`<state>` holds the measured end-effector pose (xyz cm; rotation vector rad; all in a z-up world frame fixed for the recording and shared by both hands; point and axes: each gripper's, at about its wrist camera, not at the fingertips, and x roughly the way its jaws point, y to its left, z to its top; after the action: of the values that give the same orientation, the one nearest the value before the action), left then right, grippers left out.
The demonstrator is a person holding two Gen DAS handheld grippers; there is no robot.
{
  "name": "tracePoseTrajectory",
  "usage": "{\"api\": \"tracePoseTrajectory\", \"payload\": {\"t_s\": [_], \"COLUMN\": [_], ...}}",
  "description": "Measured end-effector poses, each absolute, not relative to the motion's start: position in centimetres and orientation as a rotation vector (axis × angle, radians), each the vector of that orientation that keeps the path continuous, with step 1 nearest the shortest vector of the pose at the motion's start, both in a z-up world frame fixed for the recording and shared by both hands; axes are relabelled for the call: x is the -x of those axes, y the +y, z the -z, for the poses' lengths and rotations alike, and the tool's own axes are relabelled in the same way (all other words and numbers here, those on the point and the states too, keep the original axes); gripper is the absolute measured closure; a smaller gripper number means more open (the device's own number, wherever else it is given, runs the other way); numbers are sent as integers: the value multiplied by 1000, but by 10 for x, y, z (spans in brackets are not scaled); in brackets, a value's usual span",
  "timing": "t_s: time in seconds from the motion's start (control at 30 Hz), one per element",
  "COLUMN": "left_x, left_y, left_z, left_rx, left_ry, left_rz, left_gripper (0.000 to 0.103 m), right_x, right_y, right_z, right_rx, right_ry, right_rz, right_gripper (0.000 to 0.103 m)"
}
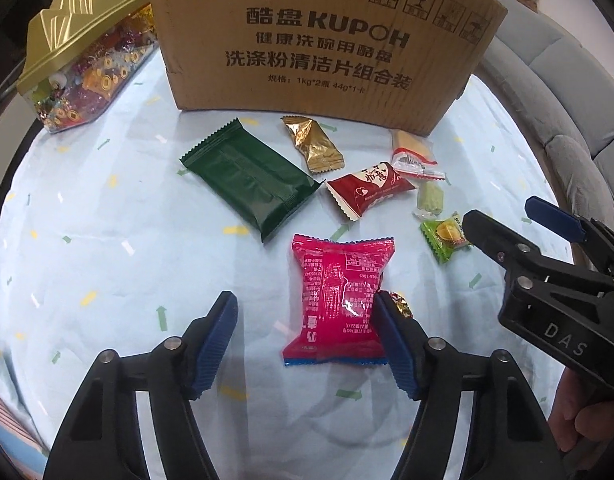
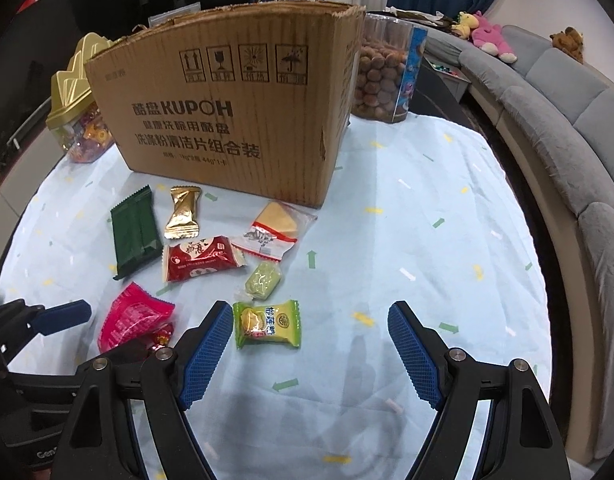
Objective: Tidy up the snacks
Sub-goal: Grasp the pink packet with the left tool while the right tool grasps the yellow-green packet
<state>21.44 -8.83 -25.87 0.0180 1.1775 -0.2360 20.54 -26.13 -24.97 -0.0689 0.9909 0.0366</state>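
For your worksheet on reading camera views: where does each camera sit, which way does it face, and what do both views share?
Left wrist: on the left gripper, looking steeply down at the pink packet; the right gripper and a hand show.
Right wrist: on the right gripper, looking down at the green candy; the left gripper shows at the left edge.
Shared: the cardboard box and the tablecloth.

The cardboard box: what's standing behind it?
Behind the cardboard box stand a clear tub of round brown snacks and a gold-lidded candy container. The box hides their near sides, and its inside is out of sight.

Wrapped snacks lie flat, scattered before open cardboard box.
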Motion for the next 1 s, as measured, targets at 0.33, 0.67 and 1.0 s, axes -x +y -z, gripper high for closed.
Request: {"api": "tracePoseTrajectory", "payload": {"t_s": [0.33, 0.67, 1.0], "left_x": [-217, -216, -216], "left_y": [-86, -85, -84], "left_z": [266, 265, 264], "left_rx": [0, -3, -4], "left_ry": [1186, 1157, 1139], "left_rz": [245, 251, 246], "left_gripper": [46, 62, 67], "right_x": [-208, -212, -212], "right_y": [-253, -250, -248], "right_z": [260, 268, 271], "right_rx": [76, 69, 63], "right_ry": [1019, 1032, 1037], "right_rz": [-58, -65, -72], "right_gripper": [23, 23, 23]}}
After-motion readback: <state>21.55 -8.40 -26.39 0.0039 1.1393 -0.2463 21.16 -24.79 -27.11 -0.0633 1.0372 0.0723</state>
